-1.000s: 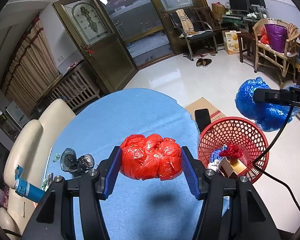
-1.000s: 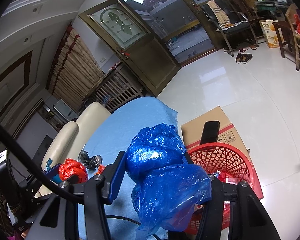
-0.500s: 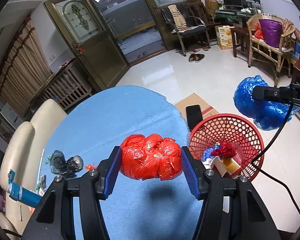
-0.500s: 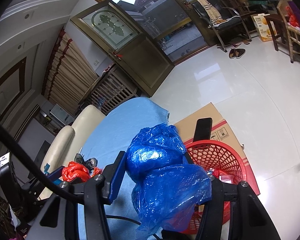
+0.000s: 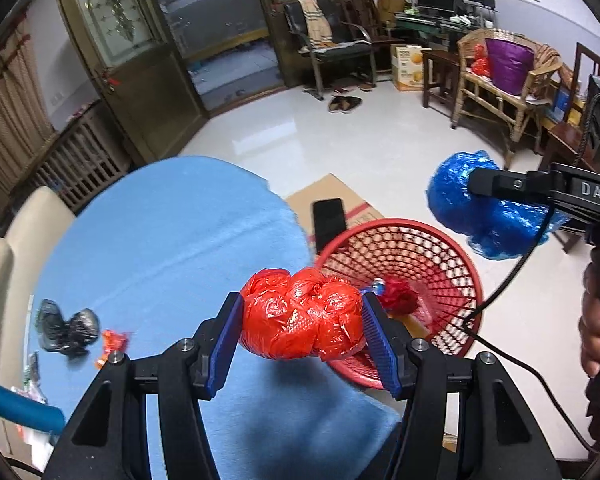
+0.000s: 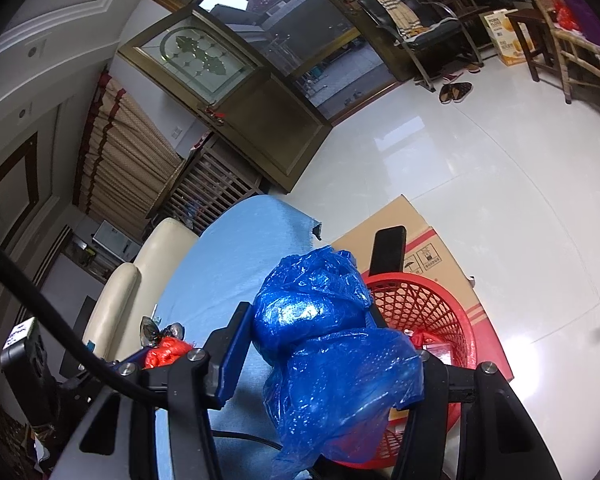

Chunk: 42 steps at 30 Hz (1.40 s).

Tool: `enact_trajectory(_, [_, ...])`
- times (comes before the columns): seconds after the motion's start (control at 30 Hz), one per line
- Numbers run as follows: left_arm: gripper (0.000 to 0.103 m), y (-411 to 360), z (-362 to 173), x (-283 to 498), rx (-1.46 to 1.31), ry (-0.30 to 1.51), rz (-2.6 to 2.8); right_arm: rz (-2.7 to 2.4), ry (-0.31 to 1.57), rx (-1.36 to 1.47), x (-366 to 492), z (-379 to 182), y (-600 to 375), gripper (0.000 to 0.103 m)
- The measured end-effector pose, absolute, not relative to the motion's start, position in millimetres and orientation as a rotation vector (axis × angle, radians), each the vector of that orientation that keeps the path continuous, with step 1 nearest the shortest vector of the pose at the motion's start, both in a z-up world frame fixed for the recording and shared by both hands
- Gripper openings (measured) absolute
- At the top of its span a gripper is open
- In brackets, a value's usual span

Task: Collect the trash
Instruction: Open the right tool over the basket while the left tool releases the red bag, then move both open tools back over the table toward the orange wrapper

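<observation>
Over the last second my left tool [image 5: 302, 320] has swung right: the red mesh plastic basket [image 5: 452, 264] that sat at the right of the frame now lies directly behind the crumpled red plastic bag [image 5: 302, 318] I hold, so the bag hangs over the basket's near rim, at the edge of the blue-cloth tabletop [image 5: 168, 240]. I judge the drop to be close. The left tool's jaws are closed snugly on the red bag. My right tool [image 6: 324, 356] is clamped on a crumpled blue plastic bag [image 6: 328, 352], which in the left view floats at mid right, just beyond the basket's far rim and not yet over it.

Counting: two tools, each carrying one bag; one basket, with a red wad and other scraps inside that I cannot count. On the tabletop at lower left remain one black crumpled wrapper [image 5: 66, 326] and one small orange-red scrap [image 5: 114, 342] just beside it, plus blurred litter I cannot count at the frame edge.
</observation>
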<state>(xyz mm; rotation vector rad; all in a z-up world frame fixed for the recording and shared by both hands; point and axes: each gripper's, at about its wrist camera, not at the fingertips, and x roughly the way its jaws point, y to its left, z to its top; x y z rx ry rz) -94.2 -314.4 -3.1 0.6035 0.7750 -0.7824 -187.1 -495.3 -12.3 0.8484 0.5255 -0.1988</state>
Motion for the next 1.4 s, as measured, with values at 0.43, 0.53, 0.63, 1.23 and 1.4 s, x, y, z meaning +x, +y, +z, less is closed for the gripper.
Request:
enact_trajectory(0.43, [0.062, -336.9, -25.3, -102.4, 0.614, 0.841, -0.872, -0.218, 0.534, 0.914, -188.9, -33.9, -512.2, 0.059])
enact_trajectory(0.53, [0.063, -342.1, -28.7, -106.0, 0.618, 0.845, -0.898, -0.216, 0.538, 0.923, -187.7, -37.3, -513.8, 0.061])
enact_trajectory(0.63, [0.064, -345.7, -30.4, -106.8, 0.620, 0.849, -0.918, -0.201, 0.541, 0.956, -187.2, -41.3, -516.5, 0.065])
enact_trajectory(1.23, [0.077, -338.8, -12.1, -108.1, 0.545, 0.794, -0.988, -0.222, 0.456, 0.953, -192.7, -36.0, -517.7, 0.075])
enact_trajectory(1.4, [0.078, -335.5, -6.1, -105.0, 0.531, 0.778, -0.979, -0.235, 0.434, 0.954, -198.4, -34.4, -521.9, 0.075])
